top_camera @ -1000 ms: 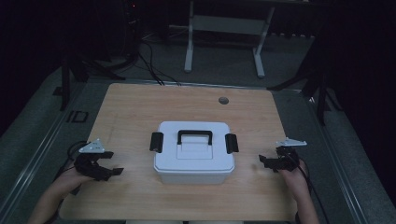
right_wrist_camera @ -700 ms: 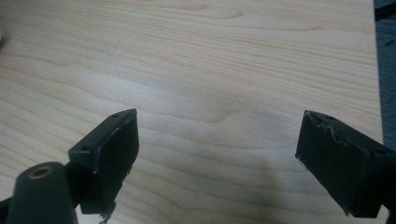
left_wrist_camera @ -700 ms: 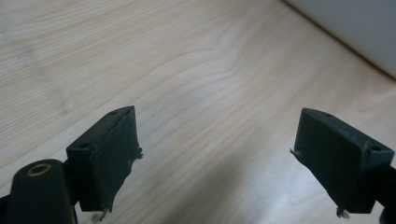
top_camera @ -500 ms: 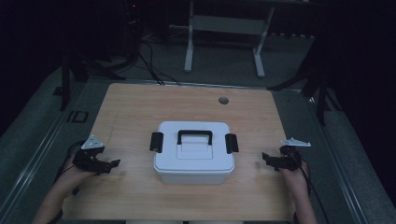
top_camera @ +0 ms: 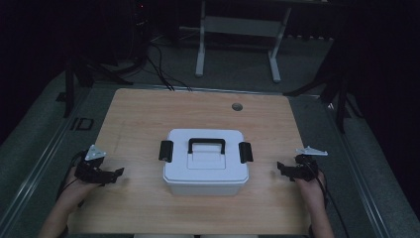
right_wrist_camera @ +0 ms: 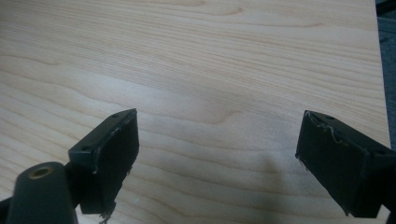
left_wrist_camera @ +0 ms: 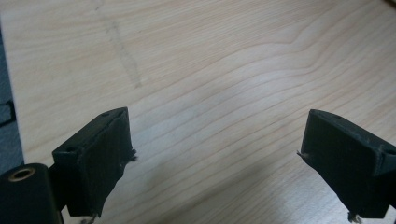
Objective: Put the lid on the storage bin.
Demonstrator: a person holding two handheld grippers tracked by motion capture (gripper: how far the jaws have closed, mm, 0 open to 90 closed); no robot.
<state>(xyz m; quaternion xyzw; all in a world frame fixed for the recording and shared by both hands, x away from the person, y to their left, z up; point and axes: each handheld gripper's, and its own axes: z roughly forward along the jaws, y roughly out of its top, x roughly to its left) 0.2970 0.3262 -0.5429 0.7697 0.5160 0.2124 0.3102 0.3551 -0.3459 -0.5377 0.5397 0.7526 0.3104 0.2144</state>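
Note:
A white plastic box [top_camera: 205, 166] with a black handle [top_camera: 206, 144] and a black latch on each side stands lid-closed in the middle of the wooden table [top_camera: 148, 114]. My left gripper [top_camera: 117, 174] rests low over the table near its left edge, a hand's width from the box. Its jaws have just been opening and stand wide apart, with bare wood between them in the left gripper view [left_wrist_camera: 217, 126]. My right gripper [top_camera: 281, 170] sits right of the box and points at it. It is open over bare wood [right_wrist_camera: 219, 123].
A round cable hole [top_camera: 237, 106] lies in the table's far right part. Beyond the table stand a white frame [top_camera: 237, 29] and dark stands with cables on the floor. Grey floor runs along both table sides.
The left gripper has shifted slightly to the left and its jaws look a little wider apart. The right gripper and the box have stayed put.

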